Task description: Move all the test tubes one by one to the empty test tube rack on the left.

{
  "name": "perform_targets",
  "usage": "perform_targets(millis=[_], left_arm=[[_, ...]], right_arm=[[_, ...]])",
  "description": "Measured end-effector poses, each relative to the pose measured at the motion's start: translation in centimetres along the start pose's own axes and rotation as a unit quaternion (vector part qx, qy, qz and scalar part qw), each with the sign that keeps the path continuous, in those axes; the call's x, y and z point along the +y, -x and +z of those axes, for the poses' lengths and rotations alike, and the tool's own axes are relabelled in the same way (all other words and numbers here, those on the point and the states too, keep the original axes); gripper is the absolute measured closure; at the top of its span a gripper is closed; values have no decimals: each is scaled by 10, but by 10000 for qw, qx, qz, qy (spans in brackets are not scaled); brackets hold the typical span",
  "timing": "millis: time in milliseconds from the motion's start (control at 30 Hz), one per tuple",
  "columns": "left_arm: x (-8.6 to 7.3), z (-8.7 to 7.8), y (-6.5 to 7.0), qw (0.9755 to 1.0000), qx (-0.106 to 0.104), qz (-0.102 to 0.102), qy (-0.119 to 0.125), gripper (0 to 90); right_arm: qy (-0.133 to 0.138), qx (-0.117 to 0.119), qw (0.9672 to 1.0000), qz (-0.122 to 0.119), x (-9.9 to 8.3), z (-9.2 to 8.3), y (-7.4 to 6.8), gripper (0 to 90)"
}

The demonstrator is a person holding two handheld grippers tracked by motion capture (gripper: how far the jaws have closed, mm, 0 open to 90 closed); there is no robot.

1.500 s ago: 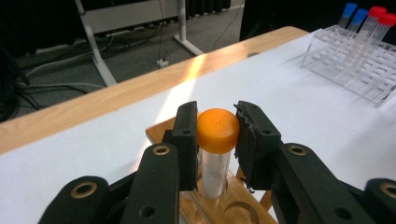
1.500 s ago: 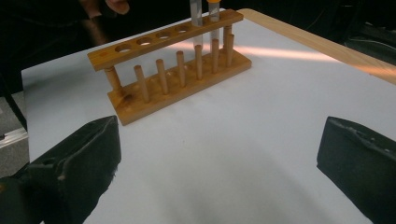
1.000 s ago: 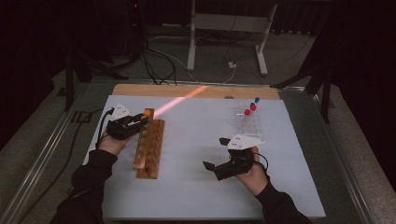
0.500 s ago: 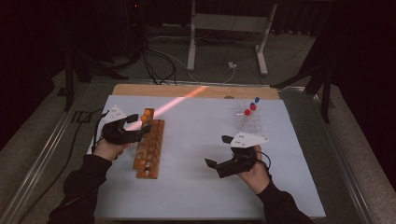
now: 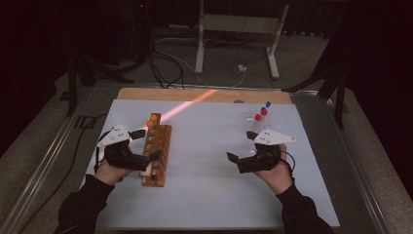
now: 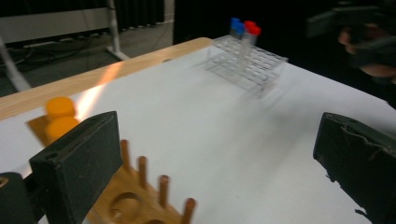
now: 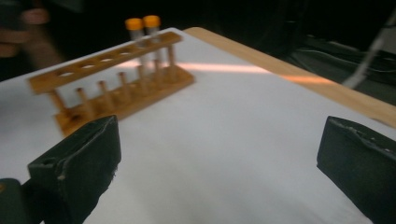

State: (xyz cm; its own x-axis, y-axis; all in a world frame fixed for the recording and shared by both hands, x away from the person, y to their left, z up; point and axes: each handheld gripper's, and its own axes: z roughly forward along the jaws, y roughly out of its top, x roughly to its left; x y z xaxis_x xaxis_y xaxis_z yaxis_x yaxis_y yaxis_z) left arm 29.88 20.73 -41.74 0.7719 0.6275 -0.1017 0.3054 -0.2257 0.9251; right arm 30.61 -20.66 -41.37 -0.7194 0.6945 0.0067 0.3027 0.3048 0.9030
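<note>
High view: the wooden rack (image 5: 156, 155) runs lengthwise from six to twelve o'clock, two orange-capped tubes (image 5: 152, 120) standing at its far end. The left gripper (image 5: 144, 144) sits just at its nine o'clock side, jaws freshly opened wide with nothing between them. The right gripper (image 5: 239, 150), also spread and empty, is well off at three o'clock. Left looks nearer for the next tube.

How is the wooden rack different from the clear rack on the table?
The wooden rack is brown and opaque; the clear rack is see-through. The wooden rack holds two orange-capped tubes; the clear rack holds tubes with red and blue caps. The wooden rack lies by the left gripper, the clear one farther away, right. Both stand on the white sheet.
</note>
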Motion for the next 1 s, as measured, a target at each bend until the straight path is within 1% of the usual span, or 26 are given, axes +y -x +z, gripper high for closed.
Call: perform_targets(millis=[133, 167, 233, 267, 333, 367, 433, 467, 533, 600, 633, 667, 733, 767, 833, 967, 1000], left_arm=[[-2, -1, 10, 9998, -182, 2, 40, 19], [-2, -1, 12, 9998, -172, 26, 23, 19], [-2, -1, 16, 9997, -243, 66, 28, 19], [-2, -1, 19, 9997, -213, 89, 31, 19], [-1, -1, 21, 9995, -294, 92, 42, 19], [-1, 0, 22, 9996, -266, 98, 38, 19], [-2, 0, 22, 9994, -309, 126, 45, 19], [-2, 1, 23, 9995, -268, 135, 22, 19], [-3, 1, 22, 9995, -296, 130, 2, 19], [-3, 2, 22, 9995, -291, 123, 1, 19], [-4, 2, 22, 9994, -316, 114, 5, 19], [-4, 2, 22, 9995, -294, 117, -1, 19], [-4, 2, 21, 9995, -310, 113, 11, 19], [-4, 2, 22, 9995, -293, 120, 1, 19], [-4, 2, 22, 9995, -311, 113, 6, 19], [-4, 2, 21, 9995, -281, 126, 11, 19], [-4, 2, 21, 9995, -290, 127, 16, 19]], right_arm=[[-41, -246, 9997, 71, -2, -1, 13, 0], [-48, -323, 9994, 71, -3, -1, 16, 0], [-60, -431, 9990, 126, -4, -2, 25, 0], [-70, -501, 9986, 156, -5, -3, 28, 0], [-91, -650, 9977, 195, -8, -4, 37, 25], [-109, -696, 9972, 240, -9, -4, 41, 28], [-158, -832, 9959, 319, -13, -4, 48, 31], [-188, -868, 9954, 358, -15, -4, 52, 55], [-198, -967, 9942, 431, -20, -3, 58, 106], [-224, -1069, 9925, 543, -23, -2, 65, 185], [-225, -1120, 9916, 610, -25, 0, 68, 194], [-267, -1179, 9906, 635, -26, 2, 71, 223], [-407, -1229, 9896, 622, -28, 5, 76, 327], [-432, -1285, 9889, 605, -28, 8, 78, 339], [-505, -1328, 9877, 646, -29, 12, 83, 414], [-604, -1482, 9843, 750, -30, 21, 92, 474], [-611, -1478, 9840, 785, -30, 23, 95, 479]])
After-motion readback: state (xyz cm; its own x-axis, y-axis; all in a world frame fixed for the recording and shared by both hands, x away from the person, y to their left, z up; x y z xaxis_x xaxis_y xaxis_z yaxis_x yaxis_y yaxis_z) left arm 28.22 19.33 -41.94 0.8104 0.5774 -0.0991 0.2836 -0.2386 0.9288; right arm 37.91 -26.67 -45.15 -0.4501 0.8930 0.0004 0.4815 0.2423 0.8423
